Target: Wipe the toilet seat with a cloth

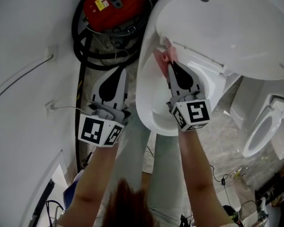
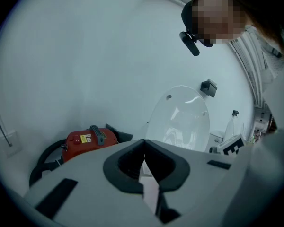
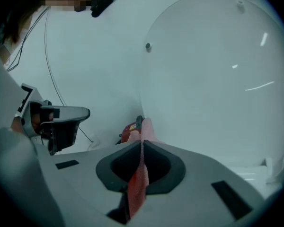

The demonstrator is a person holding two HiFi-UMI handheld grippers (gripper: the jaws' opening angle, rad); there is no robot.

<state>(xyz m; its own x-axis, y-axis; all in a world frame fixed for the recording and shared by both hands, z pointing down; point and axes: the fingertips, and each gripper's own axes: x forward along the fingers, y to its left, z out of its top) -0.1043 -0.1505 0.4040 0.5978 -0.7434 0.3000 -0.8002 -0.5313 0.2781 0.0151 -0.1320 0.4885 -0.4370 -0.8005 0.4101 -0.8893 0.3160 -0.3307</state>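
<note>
The right gripper (image 1: pixel 170 64) has its jaws pinched tight on a pink cloth (image 1: pixel 163 56), and it holds the cloth against the back of the toilet seat (image 1: pixel 144 98), close under the raised lid (image 1: pixel 236 27). The left gripper (image 1: pixel 120 72) hangs just beside the bowl over the floor, jaws pressed together with nothing in them (its own view shows this plainly). A red vacuum cleaner (image 1: pixel 113 1) sits by the wall beyond
</note>
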